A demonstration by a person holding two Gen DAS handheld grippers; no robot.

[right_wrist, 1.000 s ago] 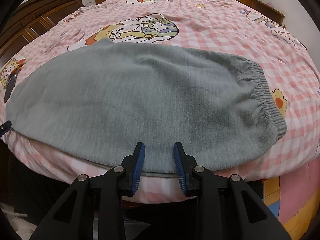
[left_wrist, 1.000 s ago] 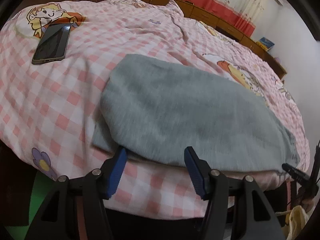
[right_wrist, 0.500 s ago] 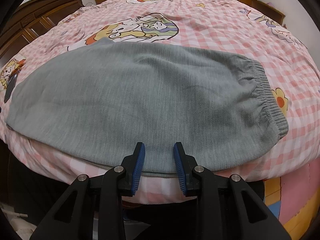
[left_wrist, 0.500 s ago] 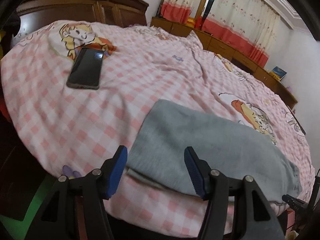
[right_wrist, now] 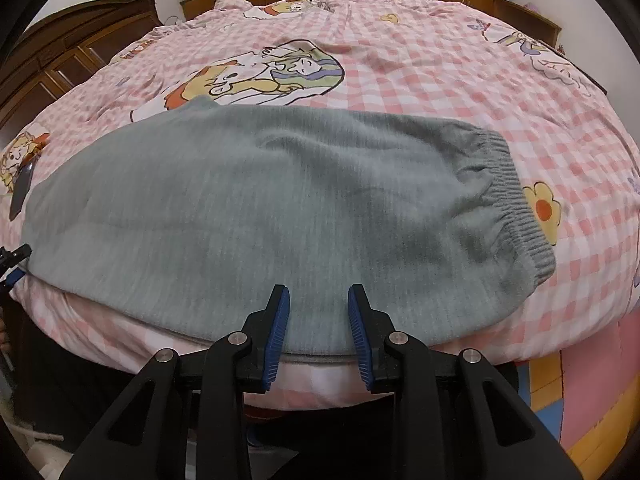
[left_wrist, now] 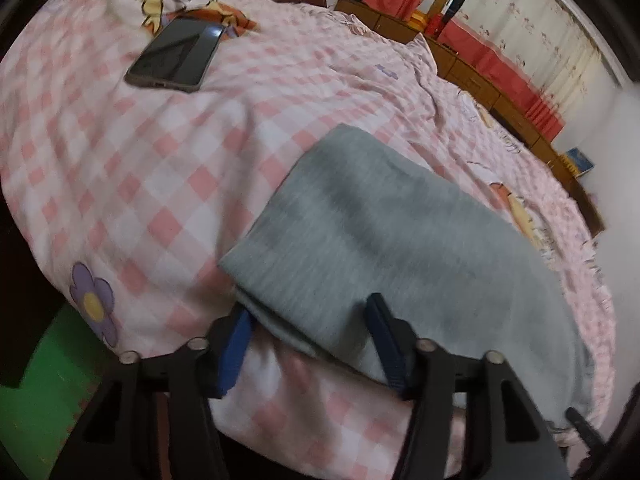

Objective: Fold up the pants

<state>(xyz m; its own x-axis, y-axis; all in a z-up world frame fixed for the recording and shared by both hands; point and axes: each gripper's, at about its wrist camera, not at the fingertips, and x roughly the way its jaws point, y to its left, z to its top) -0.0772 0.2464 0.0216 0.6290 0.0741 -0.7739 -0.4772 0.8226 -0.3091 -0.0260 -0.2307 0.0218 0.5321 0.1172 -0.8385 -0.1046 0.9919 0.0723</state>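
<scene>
**Jaws and pants: current holdings**

Jaws of your left gripper have just been closing, with the leg-end corner of the grey pants between them; pad contact is too blurred to tell. Your right gripper stands part spread, straddling the pants' near edge, no pinch visible. Pants: flat across the pink checked bedspread, waistband at frame right. Phone: upper left, well apart.

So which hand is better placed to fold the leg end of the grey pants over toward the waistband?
Left. The left gripper has just been closing, straddling the hem corner of the pants. The right gripper sits mid-length along the near edge, far from the hem.
</scene>
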